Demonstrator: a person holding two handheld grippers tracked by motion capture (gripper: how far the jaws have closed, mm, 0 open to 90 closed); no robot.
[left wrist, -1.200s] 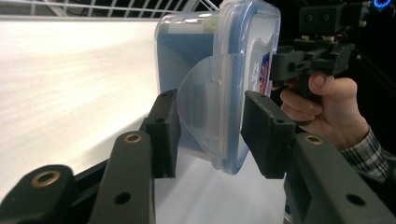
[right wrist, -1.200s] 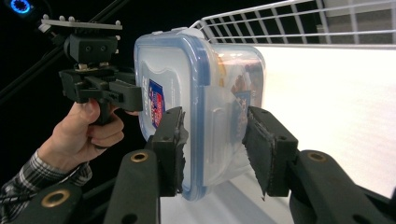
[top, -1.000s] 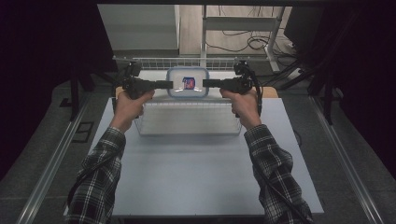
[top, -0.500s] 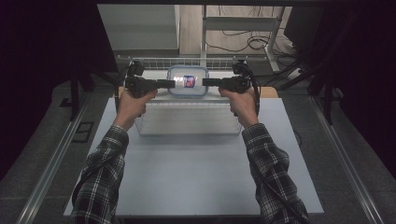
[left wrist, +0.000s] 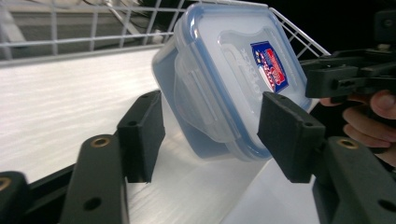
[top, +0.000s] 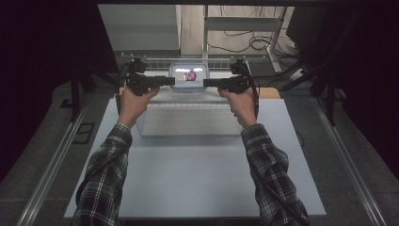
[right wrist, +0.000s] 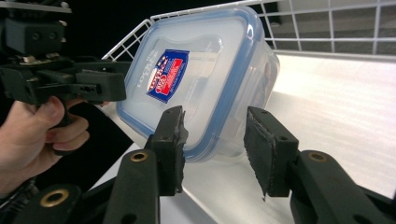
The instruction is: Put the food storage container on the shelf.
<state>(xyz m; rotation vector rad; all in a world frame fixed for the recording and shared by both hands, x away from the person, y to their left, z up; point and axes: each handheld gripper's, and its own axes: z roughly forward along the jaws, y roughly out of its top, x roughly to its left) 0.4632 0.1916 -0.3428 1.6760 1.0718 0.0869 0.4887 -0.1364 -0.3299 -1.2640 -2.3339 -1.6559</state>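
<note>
At twelve o'clock on the desk (top: 197, 174), the lidded box (top: 189, 76) sits tilted in a wire basket (top: 155, 61), with the left gripper (top: 170, 81) at its nine o'clock and the right gripper (top: 207, 83) at its three, both spread apart and clamping nothing.

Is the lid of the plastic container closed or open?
Closed. The blue-rimmed lid sits flush on the plastic container, and the side latch is folded down over its wall.
</note>
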